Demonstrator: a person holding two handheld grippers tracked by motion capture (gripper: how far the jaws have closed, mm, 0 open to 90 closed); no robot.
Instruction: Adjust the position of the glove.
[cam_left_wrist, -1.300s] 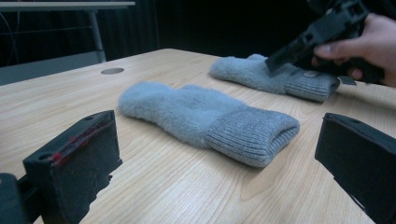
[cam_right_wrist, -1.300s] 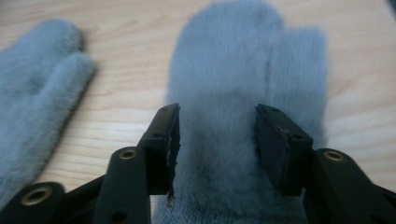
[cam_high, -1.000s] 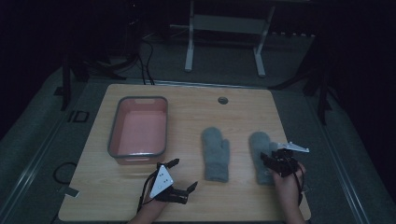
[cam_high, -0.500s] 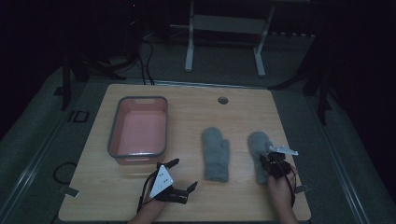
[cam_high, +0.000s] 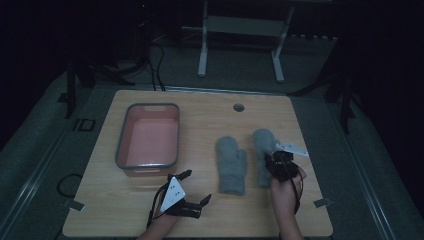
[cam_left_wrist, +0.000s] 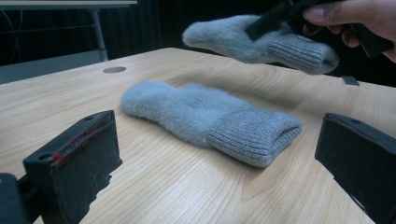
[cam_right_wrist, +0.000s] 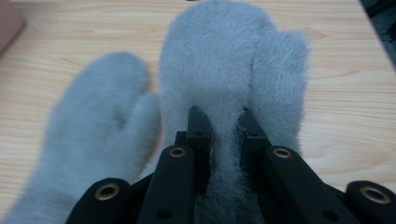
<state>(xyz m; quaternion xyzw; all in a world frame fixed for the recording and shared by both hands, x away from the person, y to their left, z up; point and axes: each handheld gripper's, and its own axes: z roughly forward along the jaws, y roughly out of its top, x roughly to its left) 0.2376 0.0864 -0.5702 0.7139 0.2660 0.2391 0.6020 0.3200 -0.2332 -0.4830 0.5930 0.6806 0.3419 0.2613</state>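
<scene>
Table (cam_high: 300, 220) of light wood, dim room.

Far left: grey-rimmed bin (cam_high: 148, 136) with a pink inside is standing on the table, long side running away from the person.

Next, near the front edge: left gripper (cam_high: 187, 192) is resting low over the table, just in front of the bin's near end. Its jaws are standing wide apart with nothing between them; in the left gripper view the two black jaws are framing bare wood. The hand holding it is coming in from the bottom edge.

Centre: flat mitten (cam_high: 231, 165) (cam_left_wrist: 210, 116) (cam_right_wrist: 88, 140) is lying on the table, fingertip end pointing away from the person, ribbed cuff toward the front edge. No gripper is touching it.

Right of it: lifted mitten (cam_high: 261, 145) (cam_left_wrist: 257, 42) (cam_right_wrist: 224, 60) is hanging clear of the table; the left gripper view is showing it in the air above and behind the flat mitten, with its shadow on the wood below. The two mittens are lying just beside each other in the high view, not touching.

Right gripper (cam_high: 280, 165) (cam_right_wrist: 223, 135) is clamping the lifted mitten. Its jaws have just been closing, and in the right gripper view they are pinching a fold of grey fleece near the cuff end, thumb of the mitten to the right of the jaws. The right hand (cam_high: 285, 192) (cam_left_wrist: 359, 18) is gripping the tool from behind.
</scene>
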